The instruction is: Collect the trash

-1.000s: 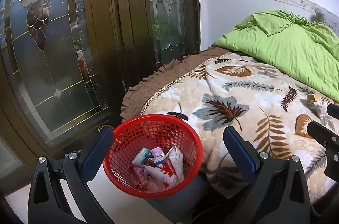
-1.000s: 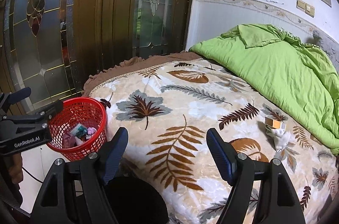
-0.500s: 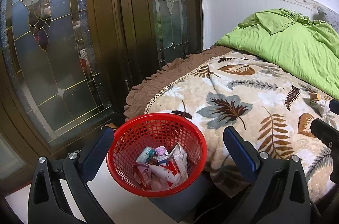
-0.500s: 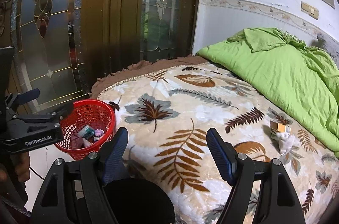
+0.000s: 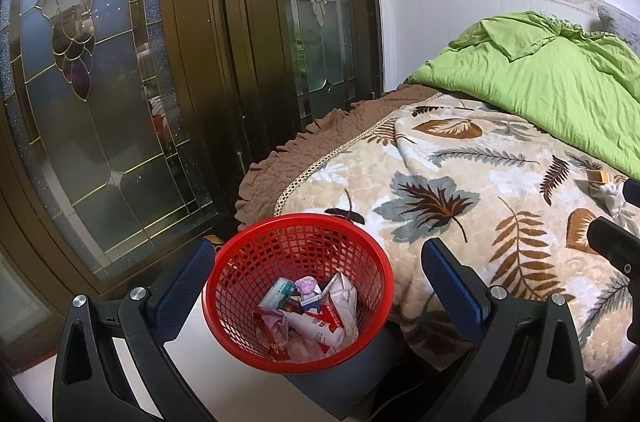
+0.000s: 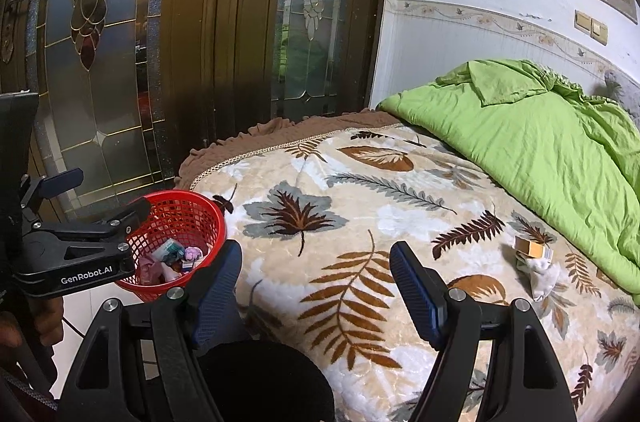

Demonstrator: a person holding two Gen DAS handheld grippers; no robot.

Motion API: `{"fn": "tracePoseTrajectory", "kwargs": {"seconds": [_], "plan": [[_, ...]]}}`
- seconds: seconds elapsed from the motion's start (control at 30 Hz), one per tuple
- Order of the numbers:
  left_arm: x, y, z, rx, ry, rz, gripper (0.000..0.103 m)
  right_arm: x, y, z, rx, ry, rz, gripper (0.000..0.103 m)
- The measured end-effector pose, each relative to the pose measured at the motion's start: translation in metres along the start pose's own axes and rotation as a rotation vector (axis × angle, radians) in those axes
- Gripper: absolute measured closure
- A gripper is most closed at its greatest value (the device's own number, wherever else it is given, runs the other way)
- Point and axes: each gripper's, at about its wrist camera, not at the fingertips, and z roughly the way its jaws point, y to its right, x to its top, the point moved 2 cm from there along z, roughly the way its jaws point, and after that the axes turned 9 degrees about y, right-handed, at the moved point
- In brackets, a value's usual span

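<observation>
A red mesh basket (image 5: 280, 246) holding several wrappers and packets (image 5: 316, 322) stands at the foot of the bed. My left gripper (image 5: 316, 282) is open, with its blue pads either side of the basket and the right pad clear of the rim. In the right wrist view the basket (image 6: 188, 218) sits at the left, with the left gripper (image 6: 100, 198) beside it. My right gripper (image 6: 320, 286) is open and empty over the leaf-patterned blanket (image 6: 360, 222). A small yellow box (image 6: 534, 248) and a crumpled white tissue (image 6: 542, 276) lie on the blanket to its right; both, box (image 5: 598, 176) and tissue (image 5: 612, 196), show in the left wrist view.
A green duvet (image 6: 540, 142) covers the far side of the bed. Stained-glass wooden doors (image 5: 120, 82) stand close behind the basket. A dark round seat (image 6: 260, 382) lies below the right gripper. A hand (image 6: 44, 322) holds the left gripper. White floor tile (image 5: 224, 382) shows beneath the basket.
In the right wrist view the basket and bed have slid a little to the right. Both grippers stay open and hold nothing.
</observation>
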Motion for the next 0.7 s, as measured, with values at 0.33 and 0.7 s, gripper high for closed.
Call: {"fn": "tracePoseTrajectory", "kwargs": {"seconds": [0.33,0.7], "plan": [[-0.0022,0.0017,-0.0006,-0.001,0.002,0.007,0.0,-0.0004,-0.0018,0.0013,0.002,0.001,0.004,0.023],[-0.0033,0.0036,-0.0028,-0.002,0.004,0.015,0.0,-0.0011,-0.0007,0.0012,0.002,-0.002,0.01,0.023]]}}
